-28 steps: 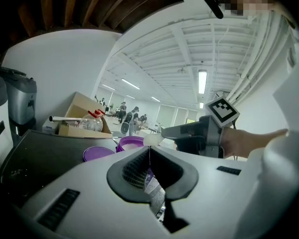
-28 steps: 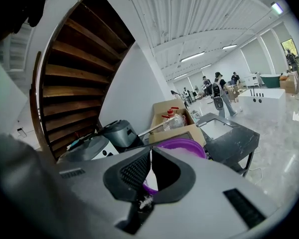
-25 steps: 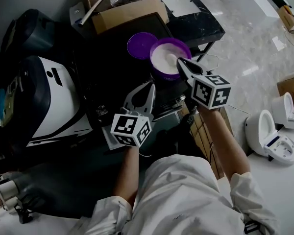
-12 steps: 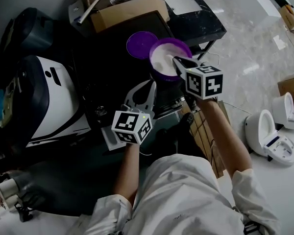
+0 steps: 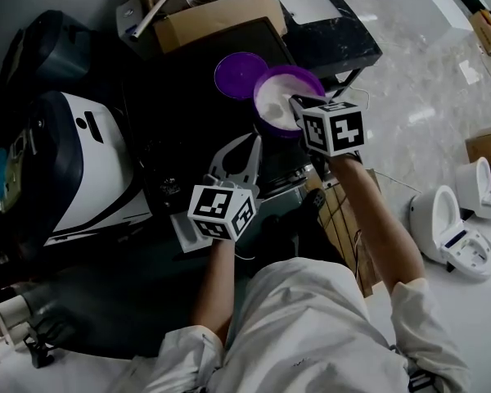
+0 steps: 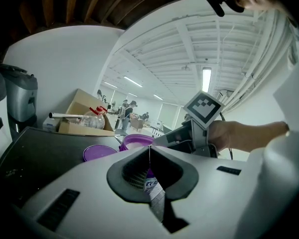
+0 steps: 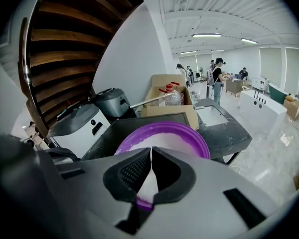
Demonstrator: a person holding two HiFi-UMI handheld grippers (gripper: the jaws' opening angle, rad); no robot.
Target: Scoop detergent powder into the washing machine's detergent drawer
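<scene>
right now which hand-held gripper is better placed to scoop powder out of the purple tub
Right. The right hand-held gripper has its tip over the white powder in the open purple tub. The left hand-held gripper sits nearer the person, short of the tub, jaws together.

- A pale, glossy marble-patterned floor [image 5: 425, 80] spreads out to the right of the dark worktop [image 5: 180, 113].
- A plain white wall [image 7: 134, 68] rises behind, with brown wooden slats [image 7: 65, 39] beside it.
- Long strip lights [image 7: 207, 35] glow on the white ribbed ceiling [image 6: 189, 39].
- An open cardboard box [image 5: 221, 15] sits at the worktop's far edge, next to a black side table [image 5: 335, 43].
- People [image 7: 217, 73] stand far down the hall.
</scene>
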